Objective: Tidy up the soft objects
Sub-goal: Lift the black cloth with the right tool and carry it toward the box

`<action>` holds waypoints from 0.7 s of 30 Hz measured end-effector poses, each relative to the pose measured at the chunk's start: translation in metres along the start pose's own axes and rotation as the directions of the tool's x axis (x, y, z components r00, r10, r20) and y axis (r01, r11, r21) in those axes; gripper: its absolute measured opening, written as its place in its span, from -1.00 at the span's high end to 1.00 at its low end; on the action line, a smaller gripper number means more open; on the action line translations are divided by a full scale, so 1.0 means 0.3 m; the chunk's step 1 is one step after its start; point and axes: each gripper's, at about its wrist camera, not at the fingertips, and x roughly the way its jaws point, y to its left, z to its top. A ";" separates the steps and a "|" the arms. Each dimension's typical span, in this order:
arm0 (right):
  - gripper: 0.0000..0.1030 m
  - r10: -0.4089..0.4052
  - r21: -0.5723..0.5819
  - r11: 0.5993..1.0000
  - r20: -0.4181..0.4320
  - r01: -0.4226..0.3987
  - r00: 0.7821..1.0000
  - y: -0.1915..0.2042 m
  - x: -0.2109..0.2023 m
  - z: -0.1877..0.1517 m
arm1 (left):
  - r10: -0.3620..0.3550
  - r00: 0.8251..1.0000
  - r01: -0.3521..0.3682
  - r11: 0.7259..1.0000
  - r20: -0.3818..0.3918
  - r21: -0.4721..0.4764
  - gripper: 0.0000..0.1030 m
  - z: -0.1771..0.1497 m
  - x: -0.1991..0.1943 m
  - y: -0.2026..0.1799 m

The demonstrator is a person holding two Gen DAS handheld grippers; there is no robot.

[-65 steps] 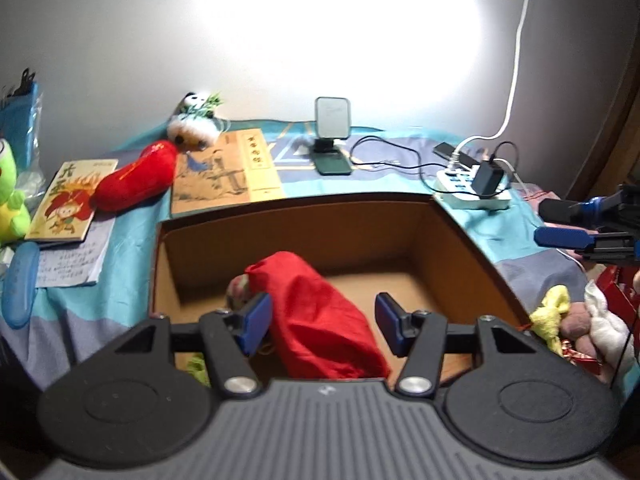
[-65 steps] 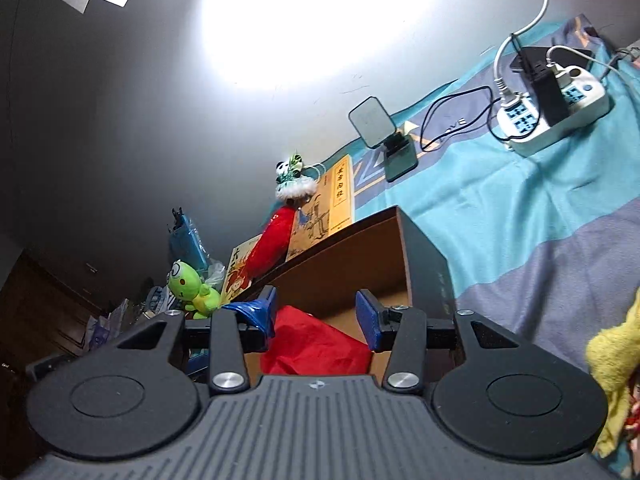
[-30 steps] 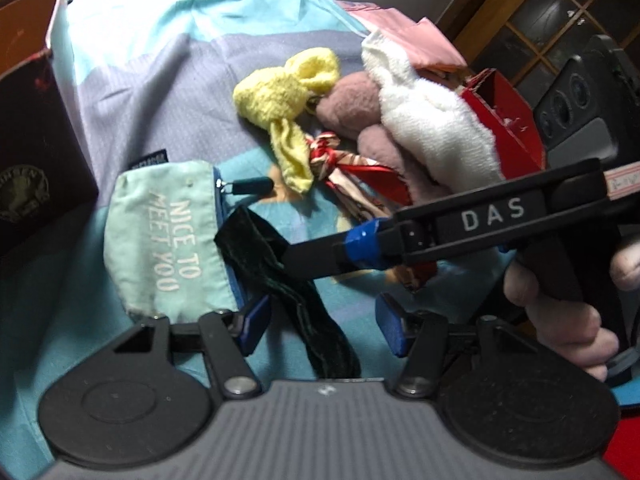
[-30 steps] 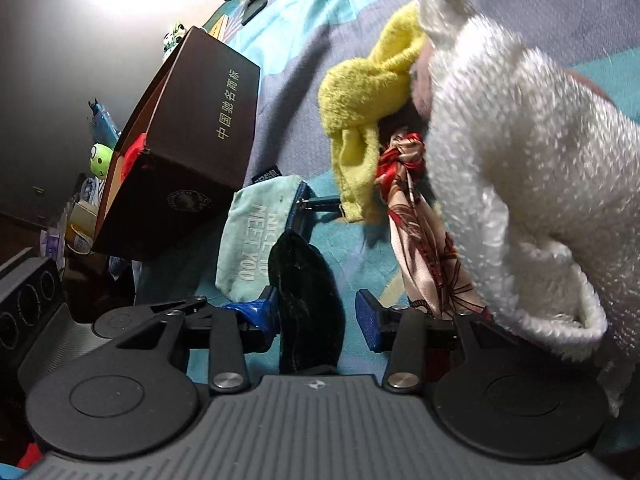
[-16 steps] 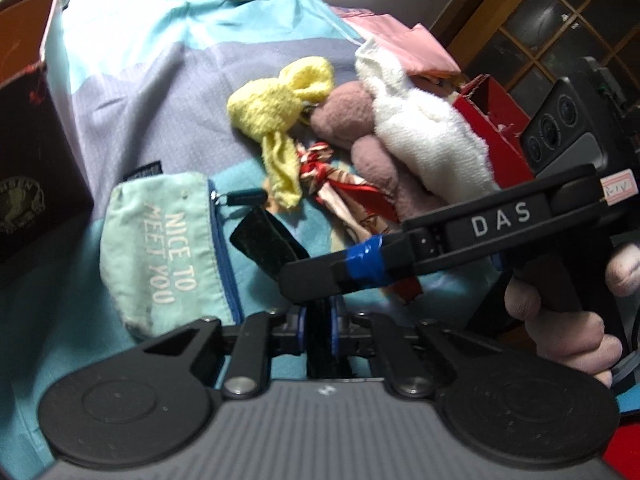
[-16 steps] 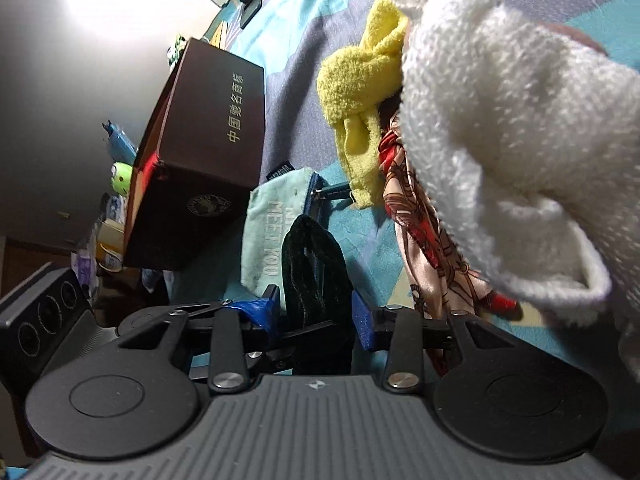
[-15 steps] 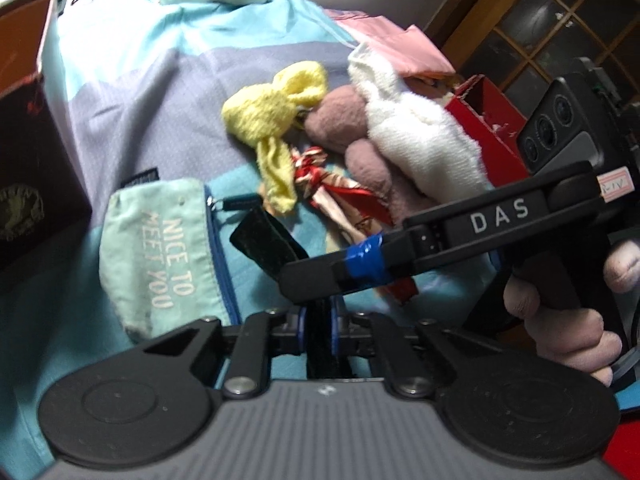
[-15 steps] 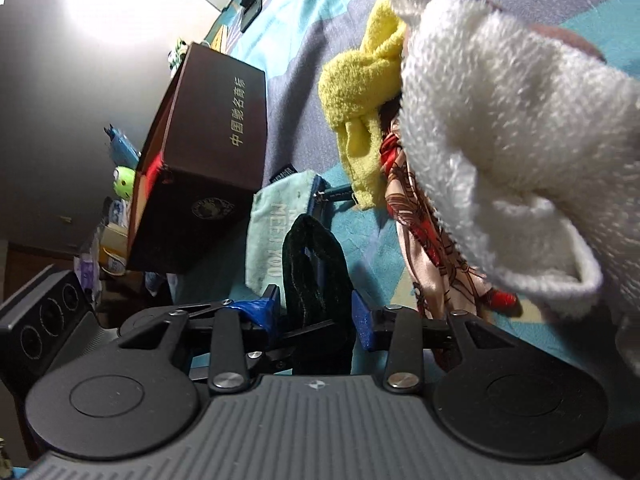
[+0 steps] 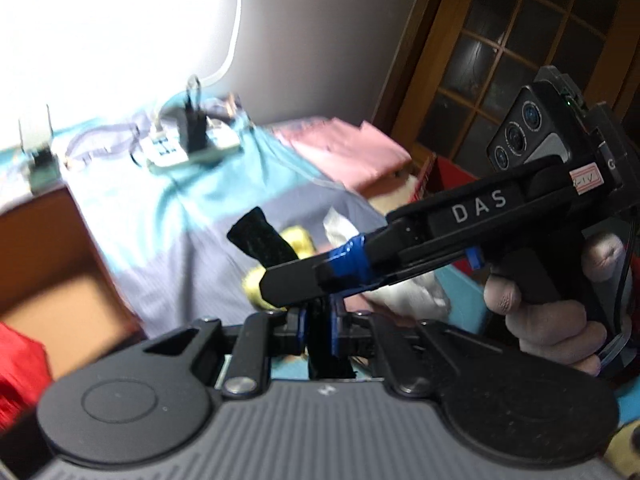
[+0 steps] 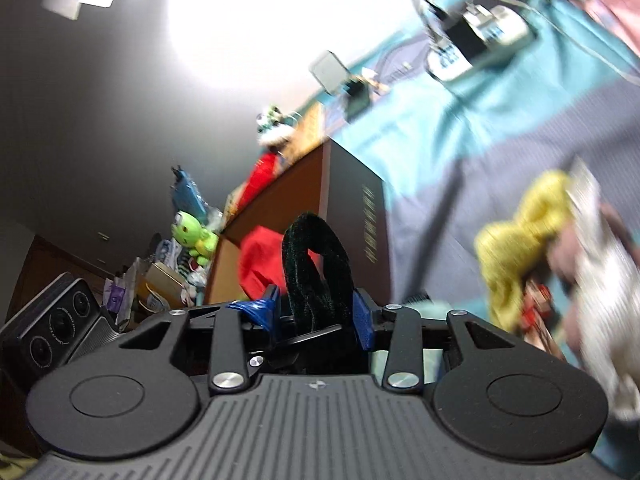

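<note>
Left wrist view: my left gripper is clamped tight on a dark green velvet strip, which sticks up past my fingers. My right gripper crosses just in front, pinching the same strip, with my right hand on its handle. Off to the left is the brown box, its near rim just beside me, with something red inside. Ahead there's bare blue-grey bedspread up to the power strip. Kinda blurry.

From the right wrist, my right gripper is closed on the strip, which loops up between the pads. The box corner is straight ahead and close, the yellow cloth and the white fluffy thing crowd my right.
</note>
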 end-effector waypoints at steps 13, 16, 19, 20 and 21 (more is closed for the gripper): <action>0.56 0.036 -0.187 0.982 0.003 -0.034 0.999 0.259 0.421 0.274 | 0.207 0.972 -0.201 0.978 0.113 -0.058 0.94 0.143 -0.175 0.407; 0.56 -0.003 -0.178 0.984 -0.030 -0.002 1.000 0.264 0.541 0.282 | 0.232 0.971 -0.224 0.968 0.063 -0.113 0.94 0.125 -0.147 0.524; 0.56 -0.046 -0.169 0.985 -0.069 0.034 0.997 0.261 0.655 0.274 | 0.255 0.967 -0.251 0.955 0.003 -0.155 0.94 0.091 -0.107 0.621; 0.56 -0.059 -0.166 0.985 -0.080 0.045 0.995 0.257 0.685 0.272 | 0.261 0.965 -0.261 0.950 -0.019 -0.170 0.94 0.077 -0.093 0.654; 0.56 -0.072 -0.166 0.985 -0.090 0.056 0.993 0.255 0.715 0.267 | 0.267 0.963 -0.269 0.945 -0.037 -0.184 0.94 0.066 -0.085 0.688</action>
